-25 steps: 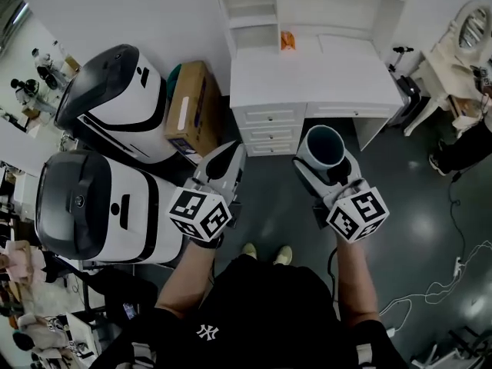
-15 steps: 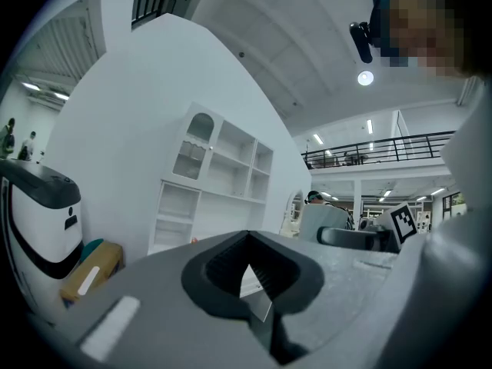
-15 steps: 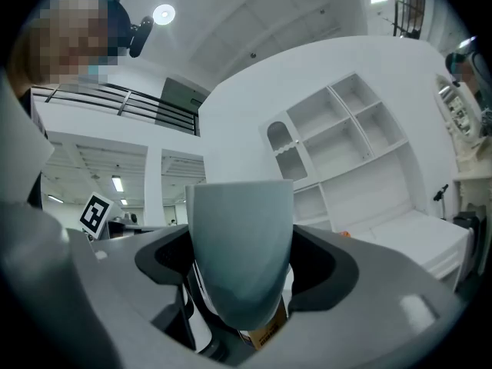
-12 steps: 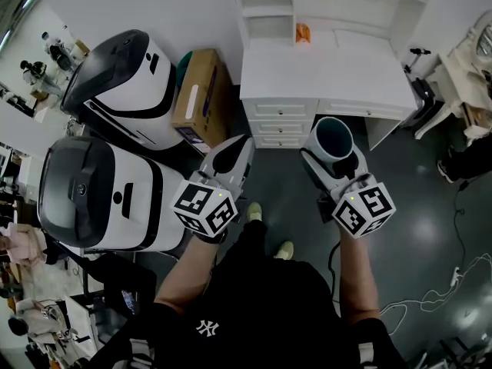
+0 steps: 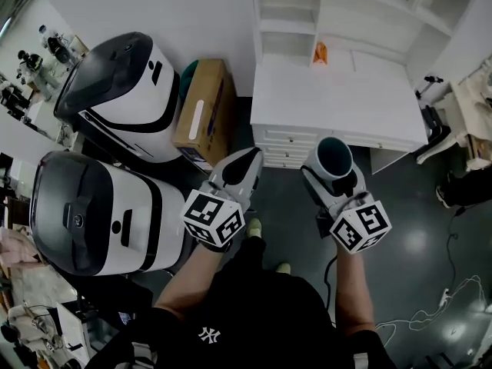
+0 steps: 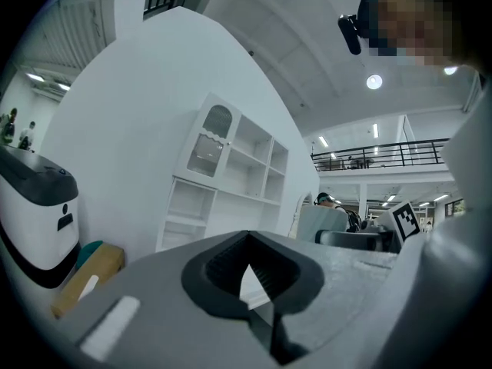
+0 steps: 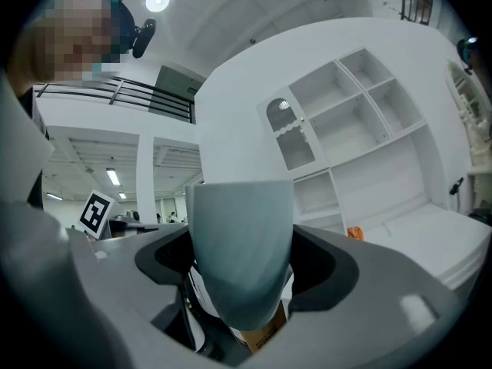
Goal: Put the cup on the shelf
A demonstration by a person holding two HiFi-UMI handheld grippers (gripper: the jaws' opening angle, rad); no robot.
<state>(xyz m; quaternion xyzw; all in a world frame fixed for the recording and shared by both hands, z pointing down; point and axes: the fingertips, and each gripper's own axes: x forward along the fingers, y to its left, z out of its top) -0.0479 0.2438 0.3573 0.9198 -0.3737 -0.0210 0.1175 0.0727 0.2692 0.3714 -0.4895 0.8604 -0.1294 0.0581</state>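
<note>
A pale grey-blue cup (image 5: pixel 333 158) (image 7: pixel 242 256) with a dark inside stands upright between the jaws of my right gripper (image 5: pixel 332 171) (image 7: pixel 244 271), which is shut on it. The cup hangs in the air just in front of the white desk (image 5: pixel 338 102). The white shelf unit (image 5: pixel 288 21) (image 7: pixel 350 125) rises behind the desk, its compartments open. My left gripper (image 5: pixel 244 167) (image 6: pixel 250 271) is held beside the right one, jaws closed together with nothing in them.
A small orange object (image 5: pixel 320 52) (image 7: pixel 354 234) sits at the back of the desk. A brown cardboard box (image 5: pixel 204 114) and two large white and black machines (image 5: pixel 115 91) stand at the left. Dark floor (image 5: pixel 415 229) spreads to the right.
The desk and shelf have come nearer and shifted right in the head view as the person walks forward. Both grippers keep their hold and posture.
</note>
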